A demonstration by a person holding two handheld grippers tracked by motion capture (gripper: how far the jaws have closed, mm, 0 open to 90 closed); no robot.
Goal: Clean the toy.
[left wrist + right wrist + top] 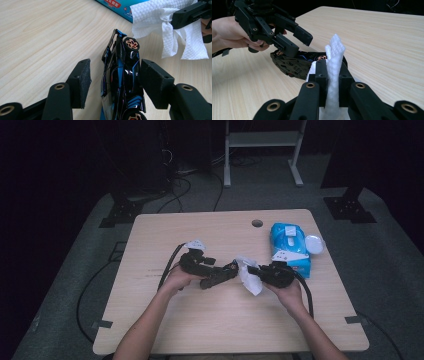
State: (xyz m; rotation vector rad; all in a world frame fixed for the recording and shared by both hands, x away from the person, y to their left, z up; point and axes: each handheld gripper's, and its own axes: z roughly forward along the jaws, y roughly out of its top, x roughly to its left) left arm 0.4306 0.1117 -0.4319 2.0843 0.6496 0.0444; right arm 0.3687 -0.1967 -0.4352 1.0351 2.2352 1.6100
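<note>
My right claw point(333, 82) is pinched tight on a white wet wipe point(334, 60), which stands up between its jaws and hangs crumpled just beside the nose of a black and blue toy car point(122, 82). My left claw point(115, 82) stands open around that car: one pad touches its side, the other is apart from it. The car lies tipped on its side on the wooden bench point(210, 320), near the middle. A blue wet-wipe pack point(289, 247) sits beyond my right hand point(290, 292).
</note>
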